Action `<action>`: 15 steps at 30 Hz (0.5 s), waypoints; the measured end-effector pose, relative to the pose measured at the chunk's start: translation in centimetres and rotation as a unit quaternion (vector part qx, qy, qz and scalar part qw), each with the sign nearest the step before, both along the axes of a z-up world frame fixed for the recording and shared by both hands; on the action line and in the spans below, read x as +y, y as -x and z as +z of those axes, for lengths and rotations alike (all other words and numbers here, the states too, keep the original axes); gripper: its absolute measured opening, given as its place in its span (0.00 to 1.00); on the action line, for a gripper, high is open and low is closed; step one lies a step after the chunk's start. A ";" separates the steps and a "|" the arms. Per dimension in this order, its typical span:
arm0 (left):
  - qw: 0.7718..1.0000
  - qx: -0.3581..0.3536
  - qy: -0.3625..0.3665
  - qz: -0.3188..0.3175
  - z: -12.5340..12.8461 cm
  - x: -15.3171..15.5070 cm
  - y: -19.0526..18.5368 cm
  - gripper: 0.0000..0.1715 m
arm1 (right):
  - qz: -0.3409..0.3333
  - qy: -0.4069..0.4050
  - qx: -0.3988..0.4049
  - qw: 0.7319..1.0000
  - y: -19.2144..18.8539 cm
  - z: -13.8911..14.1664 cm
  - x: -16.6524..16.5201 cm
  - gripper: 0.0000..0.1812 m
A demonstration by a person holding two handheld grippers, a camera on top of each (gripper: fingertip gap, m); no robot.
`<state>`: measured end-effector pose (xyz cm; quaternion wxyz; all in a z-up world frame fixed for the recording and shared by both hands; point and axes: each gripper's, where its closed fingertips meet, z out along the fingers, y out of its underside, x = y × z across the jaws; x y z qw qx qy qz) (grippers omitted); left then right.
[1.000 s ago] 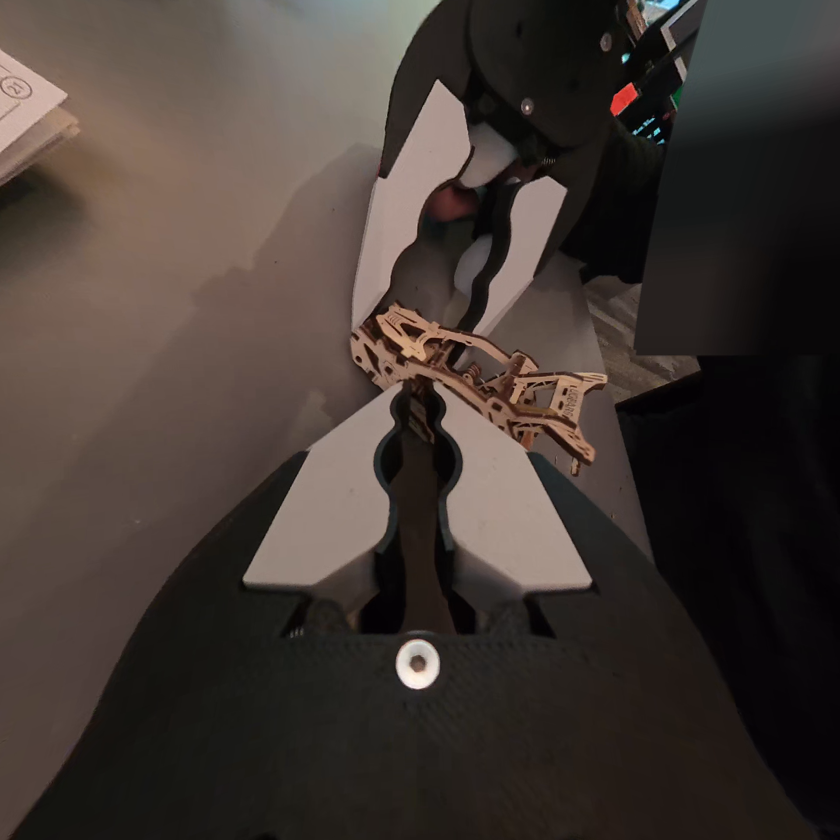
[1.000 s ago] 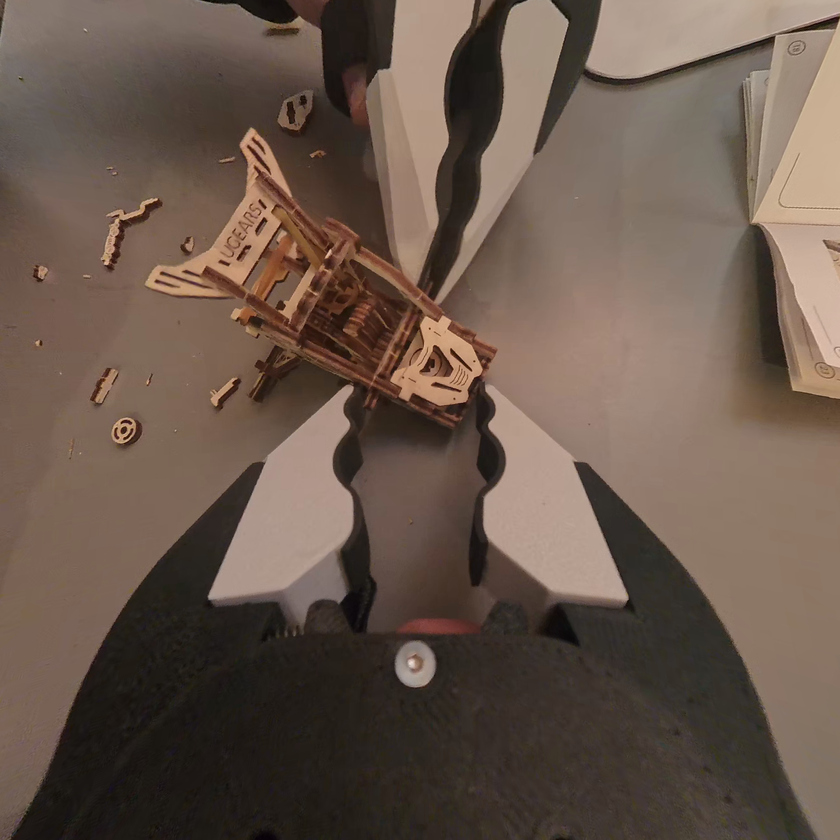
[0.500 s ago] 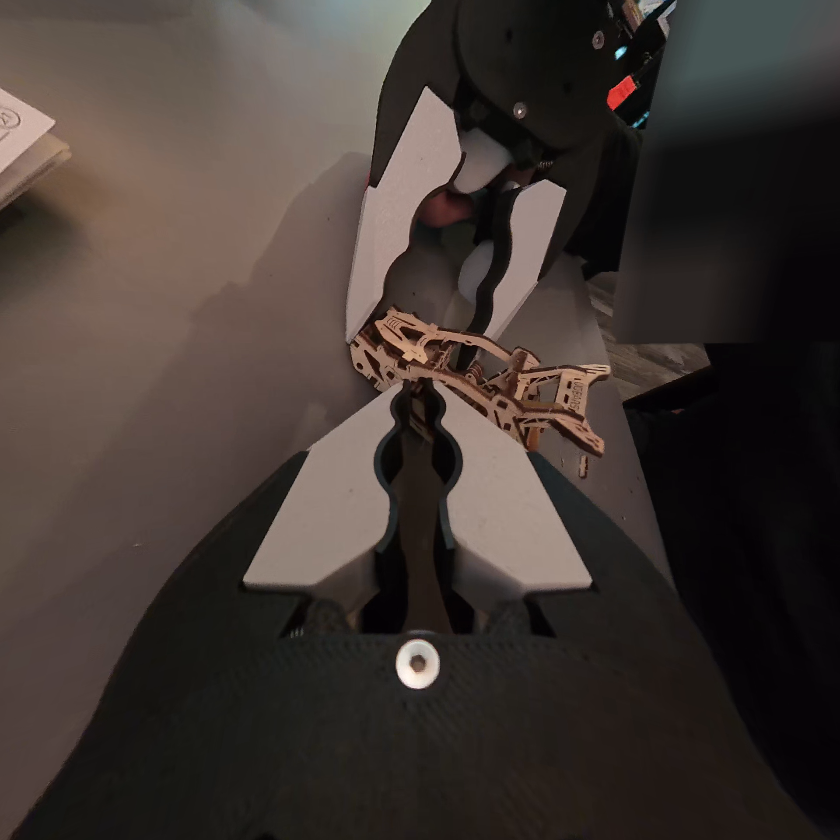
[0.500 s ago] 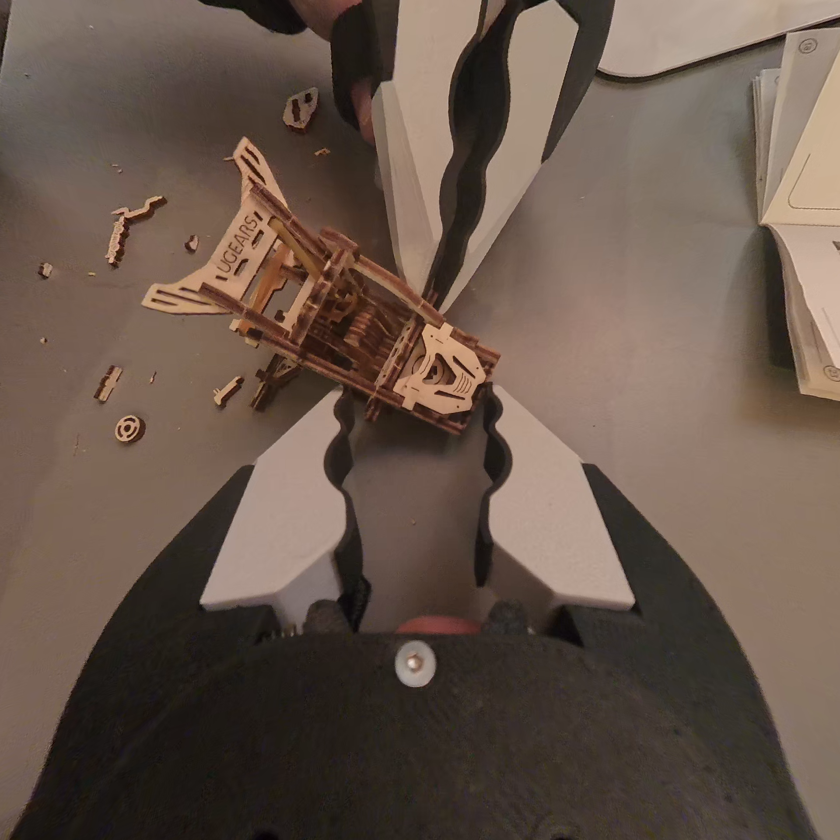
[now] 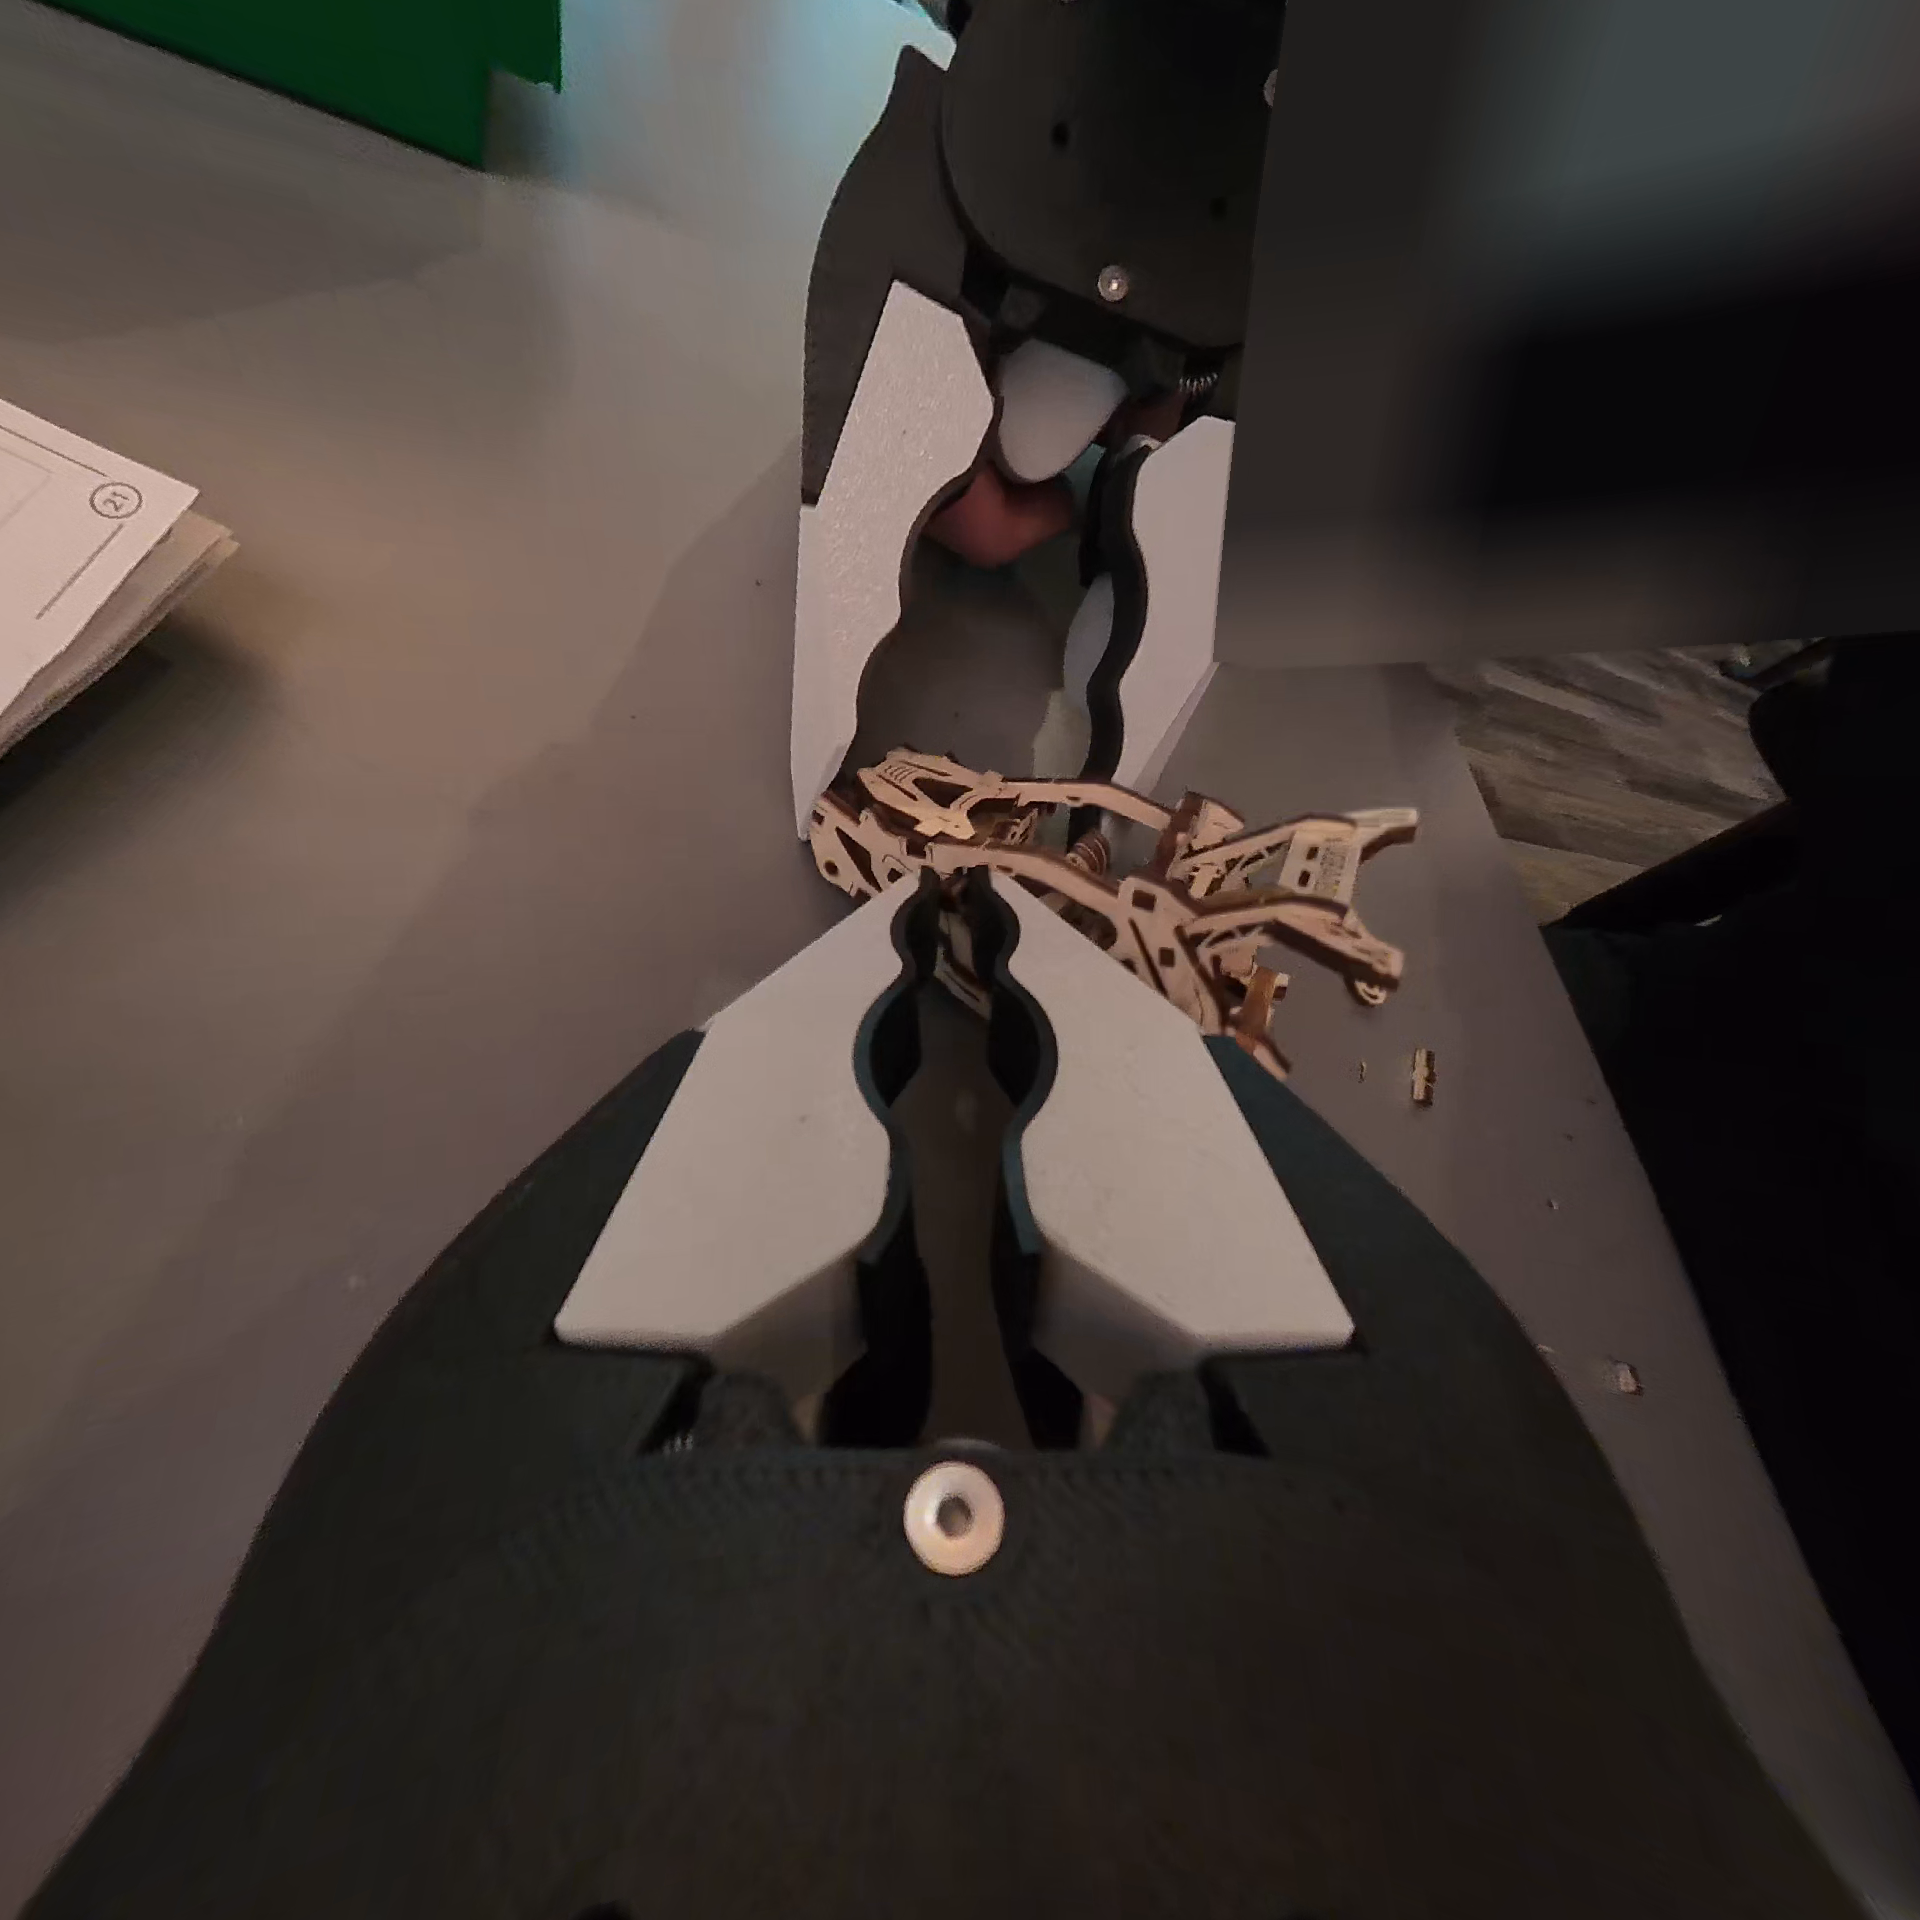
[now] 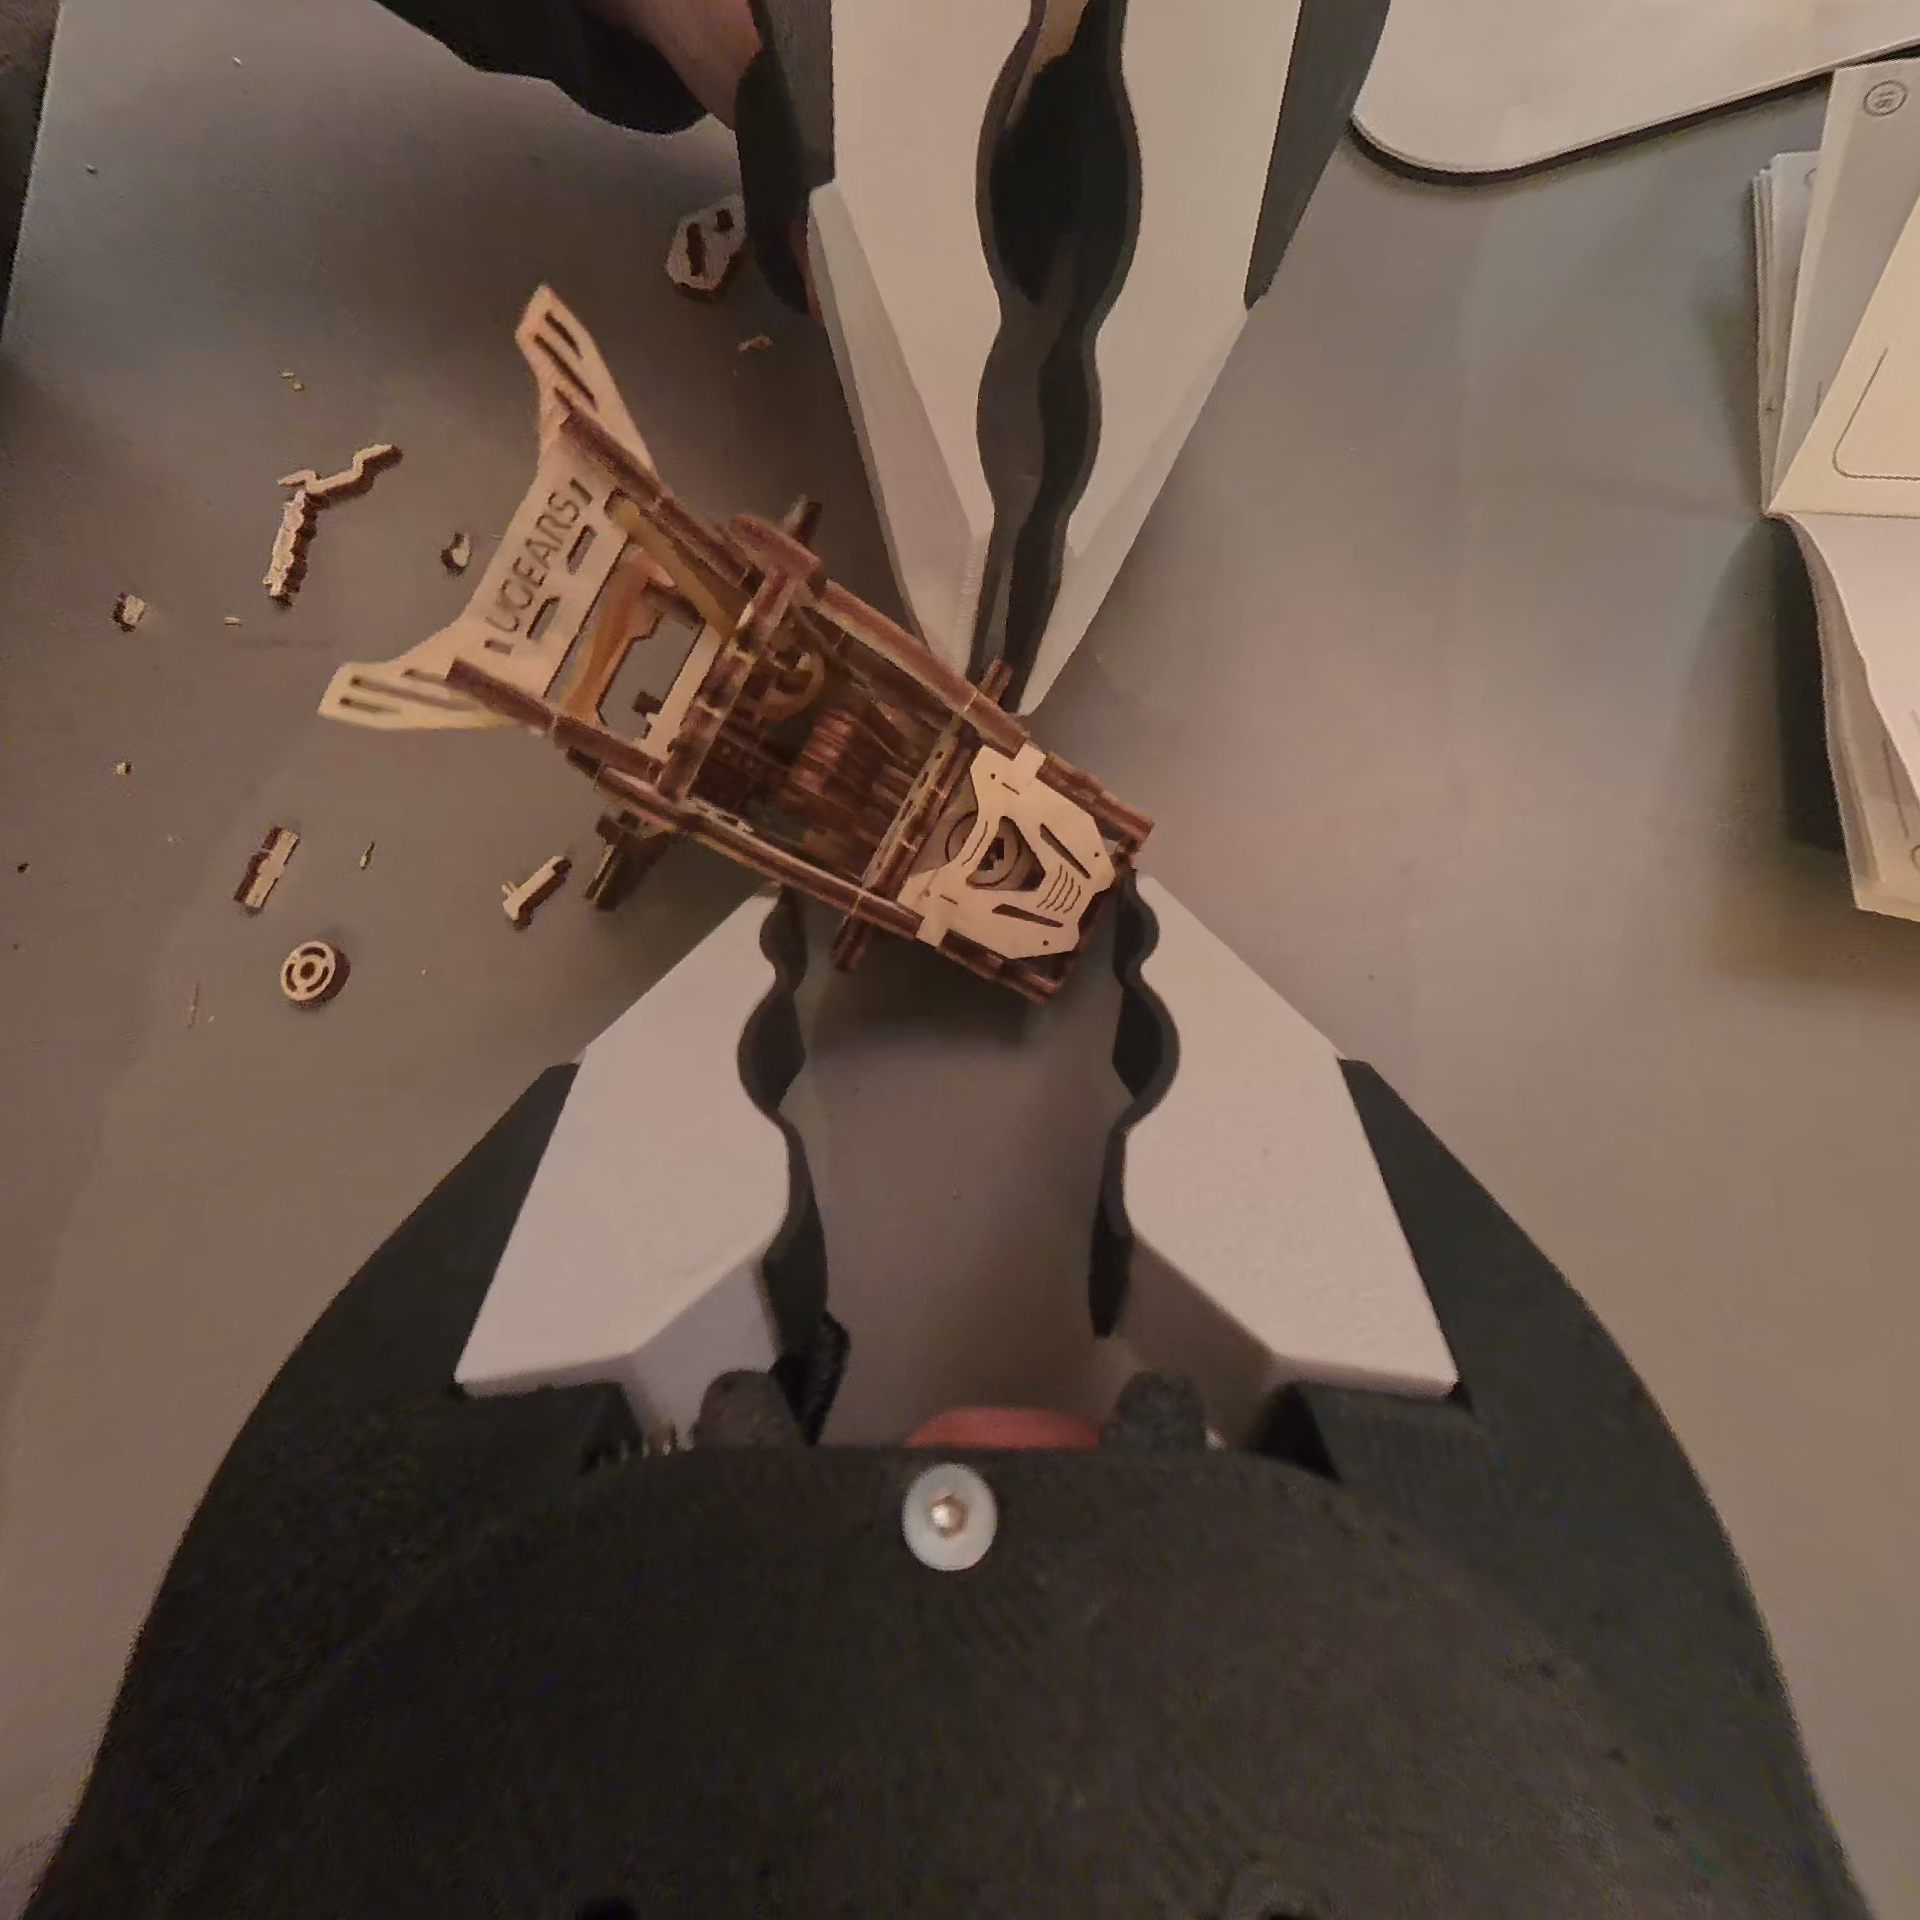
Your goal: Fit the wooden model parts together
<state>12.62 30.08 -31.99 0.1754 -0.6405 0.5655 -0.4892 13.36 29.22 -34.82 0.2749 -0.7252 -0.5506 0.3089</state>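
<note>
Holding the wooden model [image 6: 790,748] steady matters most; it sits on the grey table [image 6: 1455,831] between both claws; the left claw [image 5: 951,883] is pinched nearly closed on its side rail, the right claw [image 6: 951,914] spread wide around its pale front end; squeeze gently, as I judge the thin laser-cut frame fragile; loose wooden offcuts [image 6: 312,509] lie at nine o'clock, a booklet [image 6: 1849,582] at three o'clock.

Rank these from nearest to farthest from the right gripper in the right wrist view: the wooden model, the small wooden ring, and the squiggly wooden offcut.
Measured from the right gripper:
1. Wooden model: its front end sits between the fingertips.
2. Small wooden ring: on the table, out to the left.
3. Squiggly wooden offcut: upper left, beyond the model's tail fins.
</note>
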 end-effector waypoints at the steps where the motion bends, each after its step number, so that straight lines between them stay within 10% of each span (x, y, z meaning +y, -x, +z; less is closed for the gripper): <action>1: 1.000 0.000 0.005 0.004 0.0 0.1 0.1 0.01 | 0.000 -0.001 0.000 1.000 0.0 0.0 0.0 0.32; 15: 0.999 0.034 -0.011 0.017 -1.1 0.9 0.0 0.02 | -0.085 -0.014 -0.012 0.996 -2.5 0.7 1.2 0.27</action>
